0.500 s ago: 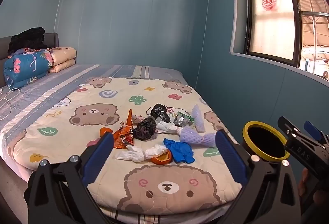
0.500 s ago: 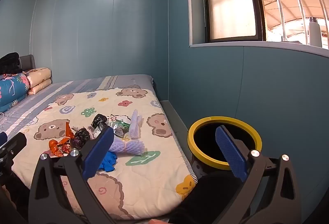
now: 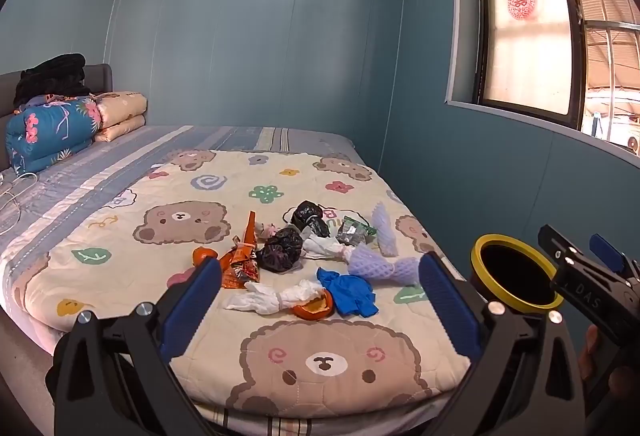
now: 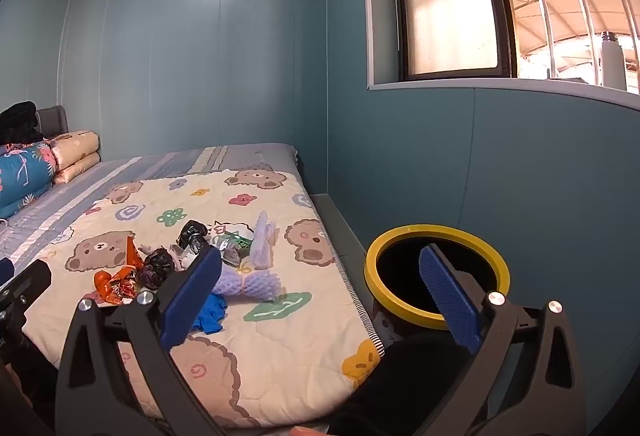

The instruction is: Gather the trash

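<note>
a: left tool (image 3: 320,300) is spread wide, nothing between its blue pads, and it hangs at the foot of the bed (image 3: 120,196). right tool (image 4: 320,292) is released too, holding nothing.

b: and the trash?

a: a loose cluster mid-frame on the bear quilt (image 3: 340,356). nearest the left tool: a white crumpled glove (image 3: 276,298), an orange peel (image 3: 314,310) touching it, a blue glove (image 3: 350,290). further up, an orange wrapper (image 3: 240,264), two black bags (image 3: 280,248), a purple foam net (image 3: 378,264).

b: how would you take the first piece?

a: my guess is the white glove or blue glove, being closest. come down on a bunched part, pinch only the item, and keep the pads off the quilt so the fabric doesn't lift with it.

b: the bin?

a: yellow-rimmed bin (image 4: 436,272) stands on the floor beside the bed, lower right in the right wrist view, behind that tool's right pad. its inside is dark; i can't tell if anything is in it.
</note>
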